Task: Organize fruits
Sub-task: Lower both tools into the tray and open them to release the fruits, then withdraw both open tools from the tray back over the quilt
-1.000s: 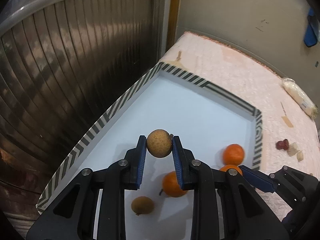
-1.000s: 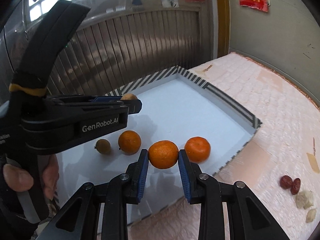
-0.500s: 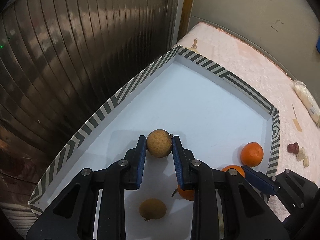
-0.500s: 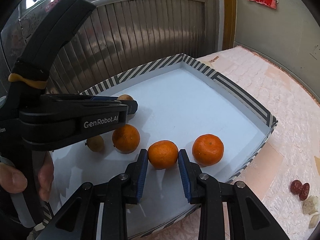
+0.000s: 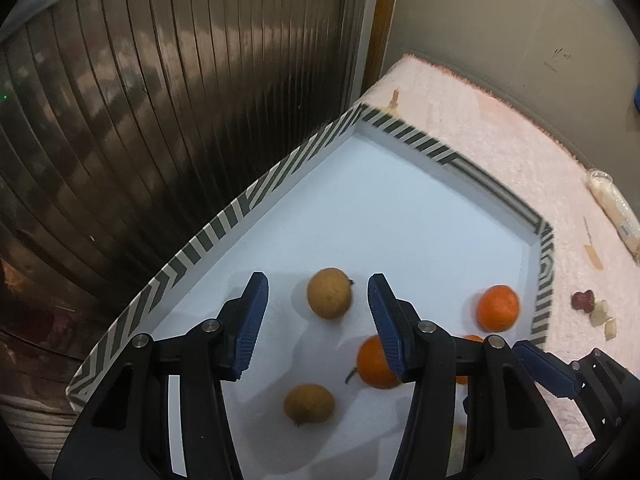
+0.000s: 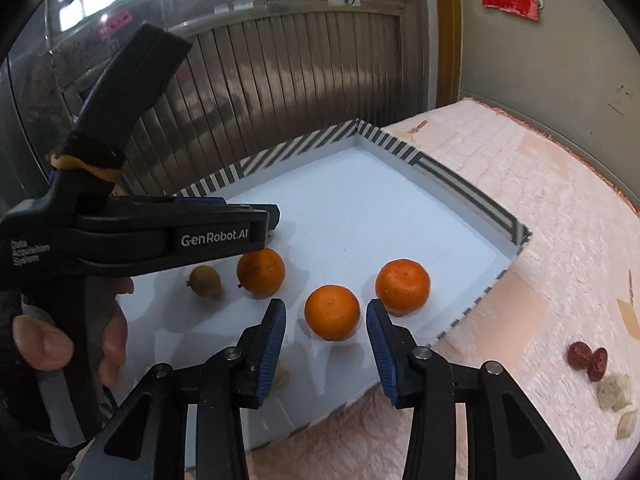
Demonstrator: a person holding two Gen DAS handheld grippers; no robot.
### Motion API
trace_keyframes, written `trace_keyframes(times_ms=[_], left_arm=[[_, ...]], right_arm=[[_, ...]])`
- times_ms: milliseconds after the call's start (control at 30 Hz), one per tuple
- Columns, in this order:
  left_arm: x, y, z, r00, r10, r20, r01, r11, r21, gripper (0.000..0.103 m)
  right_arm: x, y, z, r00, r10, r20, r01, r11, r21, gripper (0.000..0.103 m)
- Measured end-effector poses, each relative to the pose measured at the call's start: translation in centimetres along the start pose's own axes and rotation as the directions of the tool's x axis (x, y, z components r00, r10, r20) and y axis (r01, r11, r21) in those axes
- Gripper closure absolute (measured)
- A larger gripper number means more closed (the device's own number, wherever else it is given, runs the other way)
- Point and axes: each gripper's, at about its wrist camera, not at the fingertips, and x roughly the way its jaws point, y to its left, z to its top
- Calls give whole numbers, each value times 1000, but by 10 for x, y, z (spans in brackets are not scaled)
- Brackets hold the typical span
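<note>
A white tray (image 5: 256, 200) with a striped rim holds the fruit; it also shows in the right wrist view (image 6: 452, 180). My left gripper (image 5: 318, 308) is open, with a tan longan (image 5: 329, 298) lying on the tray floor between its fingers. A second longan (image 5: 309, 404) and a mandarin (image 5: 374, 362) lie nearer. My right gripper (image 6: 326, 328) is open around a mandarin (image 6: 332, 312) resting on the tray. Two more mandarins (image 6: 402, 287) (image 6: 261, 273) and a longan (image 6: 205, 281) sit beside it. The left gripper body (image 6: 140, 236) fills the left side.
The tray stands on a pink textured cloth (image 6: 560, 240). Red dates and pale scraps (image 6: 588, 360) lie on the cloth to the right. A ribbed metal shutter (image 5: 140, 120) runs along the tray's far side. A grey wall (image 5: 500, 32) is behind.
Both grippers have opened. The longan left the left gripper's fingers and the mandarin left the right gripper's fingers; both now rest on the tray floor.
</note>
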Motion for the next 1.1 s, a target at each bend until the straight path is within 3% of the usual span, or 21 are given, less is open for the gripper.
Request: trace_keyframes(times_ms=[233, 533, 1100], left_arm=[[-35, -23, -9, 996, -4, 92, -1, 999, 51, 51], [-56, -75, -26, 990, -73, 122, 56, 989, 139, 51], [-71, -181, -65, 975, -211, 70, 179, 931, 319, 51]], right_arm=[[-32, -12, -12, 998, -18, 57, 15, 998, 54, 63], [-75, -43, -37, 991, -96, 90, 83, 987, 140, 62], [-150, -113, -102, 963, -254, 94, 215, 927, 306, 62]])
